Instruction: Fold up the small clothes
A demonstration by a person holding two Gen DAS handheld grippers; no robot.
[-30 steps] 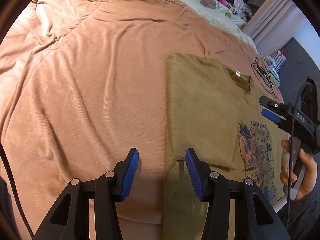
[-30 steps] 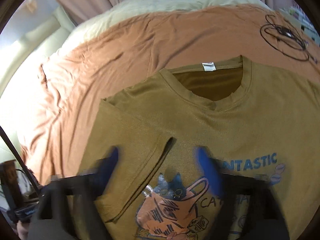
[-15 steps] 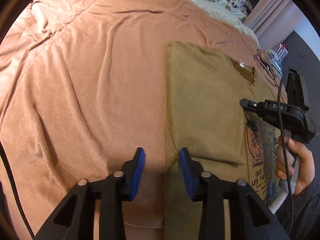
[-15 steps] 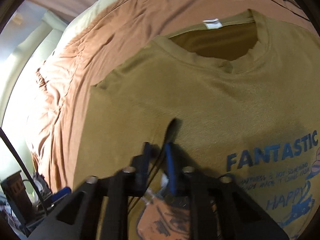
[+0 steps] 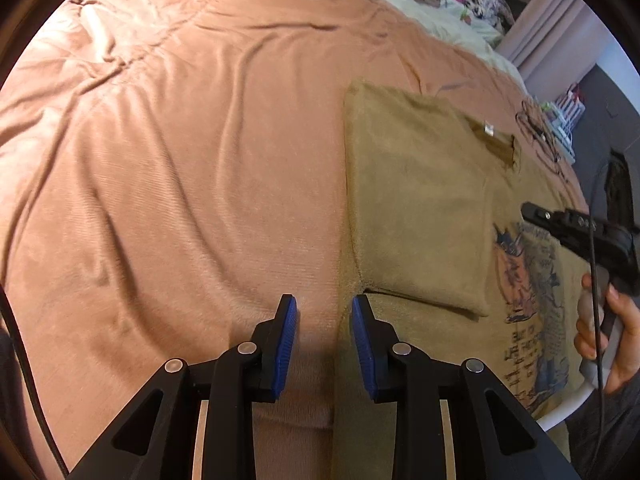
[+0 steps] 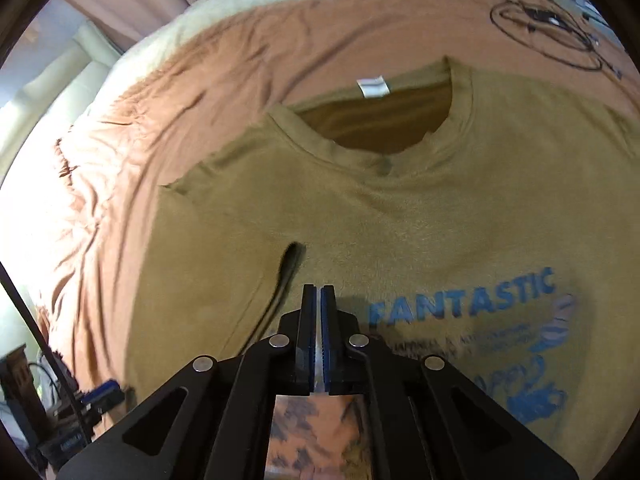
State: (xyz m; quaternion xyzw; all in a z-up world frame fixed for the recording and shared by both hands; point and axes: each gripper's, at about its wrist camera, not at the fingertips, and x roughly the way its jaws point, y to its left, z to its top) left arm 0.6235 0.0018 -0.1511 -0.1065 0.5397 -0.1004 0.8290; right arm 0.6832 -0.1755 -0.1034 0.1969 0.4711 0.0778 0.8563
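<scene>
An olive-brown T-shirt with a blue and orange print lies flat on the bed, its left sleeve folded in over the chest. It also shows in the right wrist view, collar and white label at the top. My left gripper is open and empty, straddling the shirt's left side edge just below the folded sleeve. My right gripper is shut with nothing between its pads, low over the chest beside the folded sleeve's hem. In the left wrist view the right gripper sits over the print.
A wrinkled salmon-pink blanket covers the bed, with a cream blanket beyond it. A black cable coil lies past the collar. Pink curtains and clutter stand beyond the far edge.
My right gripper has gone from wide open to shut and moved forward and down onto the chest. My left gripper narrowed, then reopened somewhat, staying at the shirt's side edge.
</scene>
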